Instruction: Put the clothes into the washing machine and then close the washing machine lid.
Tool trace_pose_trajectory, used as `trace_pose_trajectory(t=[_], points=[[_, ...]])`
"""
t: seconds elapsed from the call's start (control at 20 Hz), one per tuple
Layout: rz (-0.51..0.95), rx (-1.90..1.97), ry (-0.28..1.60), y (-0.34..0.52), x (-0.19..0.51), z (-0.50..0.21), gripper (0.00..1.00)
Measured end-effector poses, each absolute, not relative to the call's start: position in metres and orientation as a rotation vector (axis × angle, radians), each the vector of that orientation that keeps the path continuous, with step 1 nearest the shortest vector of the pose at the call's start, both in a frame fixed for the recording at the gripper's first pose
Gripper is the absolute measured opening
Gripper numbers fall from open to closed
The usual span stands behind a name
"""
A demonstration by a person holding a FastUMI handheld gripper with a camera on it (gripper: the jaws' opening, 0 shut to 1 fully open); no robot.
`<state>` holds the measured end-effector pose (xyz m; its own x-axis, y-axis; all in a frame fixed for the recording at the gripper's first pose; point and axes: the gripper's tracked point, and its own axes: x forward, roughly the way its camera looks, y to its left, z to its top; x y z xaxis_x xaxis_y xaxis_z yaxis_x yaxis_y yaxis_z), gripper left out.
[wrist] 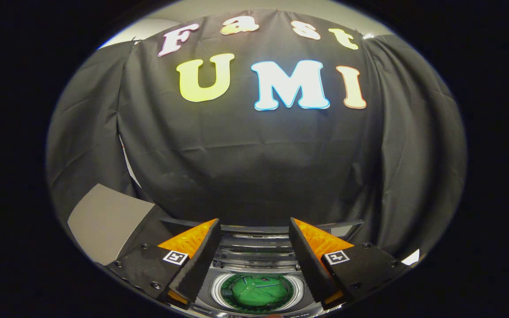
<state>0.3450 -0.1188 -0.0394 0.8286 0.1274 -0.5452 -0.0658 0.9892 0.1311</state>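
Note:
A small top-loading washing machine [254, 258] stands below and just ahead of my fingers, its lid raised at the back against the black cloth. A green garment [259, 290] lies inside the round drum, seen from above between the fingers. My gripper [253, 225] hovers above the machine with its fingers spread wide and nothing between them. The fingertips [208, 232] reach level with the lid's upper edge and touch nothing.
Black cloth hangs close behind the machine. A grey panel [104, 221] slopes up beside the machine, beyond the left finger. A pale patch of floor or wall [412, 257] peeks out past the right finger.

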Motion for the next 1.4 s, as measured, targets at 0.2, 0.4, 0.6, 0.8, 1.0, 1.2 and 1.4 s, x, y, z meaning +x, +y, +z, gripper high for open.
trace_pose_trajectory(t=[0.2, 0.4, 0.6, 0.8, 1.0, 1.2, 1.4], points=[[0.122, 0.134, 0.678, -0.108, 0.364, -0.057, 0.96], [0.113, 0.121, 0.721, -0.106, 0.382, -0.071, 0.96], [0.099, 0.15, 0.762, -0.105, 0.393, -0.083, 0.96], [0.094, 0.137, 0.787, -0.105, 0.401, -0.094, 0.96], [0.095, 0.138, 0.84, -0.111, 0.398, -0.106, 0.96], [0.115, 0.107, 0.867, -0.11, 0.404, -0.107, 0.97], [0.127, 0.102, 0.832, -0.109, 0.404, -0.107, 0.98]])
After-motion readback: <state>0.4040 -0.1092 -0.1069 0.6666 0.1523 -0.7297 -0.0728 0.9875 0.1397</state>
